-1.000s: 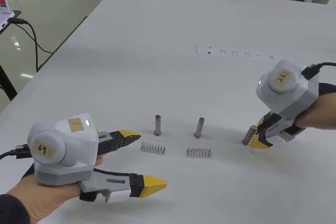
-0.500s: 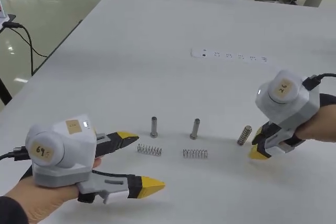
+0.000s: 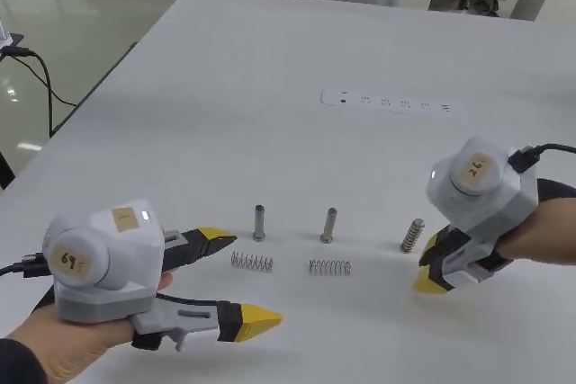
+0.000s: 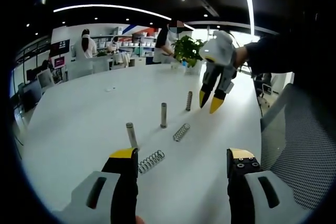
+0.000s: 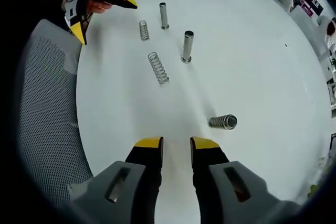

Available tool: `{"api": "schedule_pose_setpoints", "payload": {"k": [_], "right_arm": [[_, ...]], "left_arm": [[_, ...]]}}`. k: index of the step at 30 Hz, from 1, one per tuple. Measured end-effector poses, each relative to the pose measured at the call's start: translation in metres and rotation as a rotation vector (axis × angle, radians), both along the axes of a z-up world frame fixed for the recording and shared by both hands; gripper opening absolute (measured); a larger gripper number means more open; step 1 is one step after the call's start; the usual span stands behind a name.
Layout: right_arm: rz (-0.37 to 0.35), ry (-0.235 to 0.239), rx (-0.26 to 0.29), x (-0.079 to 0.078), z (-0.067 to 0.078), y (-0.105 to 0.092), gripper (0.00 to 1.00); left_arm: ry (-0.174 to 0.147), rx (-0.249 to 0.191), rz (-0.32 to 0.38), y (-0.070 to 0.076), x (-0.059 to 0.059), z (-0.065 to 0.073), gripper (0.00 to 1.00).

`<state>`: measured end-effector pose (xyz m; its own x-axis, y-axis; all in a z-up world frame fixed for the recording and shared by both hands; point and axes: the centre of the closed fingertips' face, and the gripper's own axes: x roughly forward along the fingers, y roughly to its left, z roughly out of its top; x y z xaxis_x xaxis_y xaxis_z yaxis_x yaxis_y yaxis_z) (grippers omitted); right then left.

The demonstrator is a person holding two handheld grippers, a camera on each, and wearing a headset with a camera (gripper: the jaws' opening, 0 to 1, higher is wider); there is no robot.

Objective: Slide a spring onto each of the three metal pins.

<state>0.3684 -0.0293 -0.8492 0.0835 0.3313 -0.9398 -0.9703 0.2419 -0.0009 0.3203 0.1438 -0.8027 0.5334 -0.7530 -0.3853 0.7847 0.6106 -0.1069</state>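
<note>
Change: the right gripper [image 3: 430, 278] has drawn back from the right pin [image 5: 231, 122], toward the person. One second ago its tips were at the foot of this pin; now they are apart from it. The first spring [image 3: 412, 235] has stayed on the pin.
Right gripper: released. In the right gripper view the jaws show a narrow gap with nothing between them.
Left gripper [image 3: 245, 276]: wide open and empty. It hovers over the near part of the table [image 3: 270, 87], and its tips point toward the left pin.
Right pin: upright, the spring is around it, and nothing touches it.
Middle pin [image 3: 329, 225]: upright and bare. The second spring [image 3: 329, 268] lies flat on the table just in front of it.
Left pin [image 3: 259, 222]: upright and bare. The third spring [image 3: 251, 263] lies flat just in front of it.
Meaning for the task: I judge that one pin of three is finished and let go, and two remain.
Next step: probably to take one lying spring, most likely the one nearest to a free gripper. It must be turned upright and its open end brought exactly over the top of the pin.
Risk: a spring is light and round, so it can roll or bend under the jaws. I cannot tell whether the pins are fixed, so a push from the side could tip one over.
</note>
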Motion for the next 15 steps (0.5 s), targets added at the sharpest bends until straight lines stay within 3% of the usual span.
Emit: {"api": "schedule_pose_setpoints", "payload": {"k": [15], "right_arm": [[0.055,-0.019,0.064,-0.007,0.011,0.037,0.23]], "left_arm": [[-0.014,0.009,0.007,0.001,-0.003,0.005,0.67]]}}
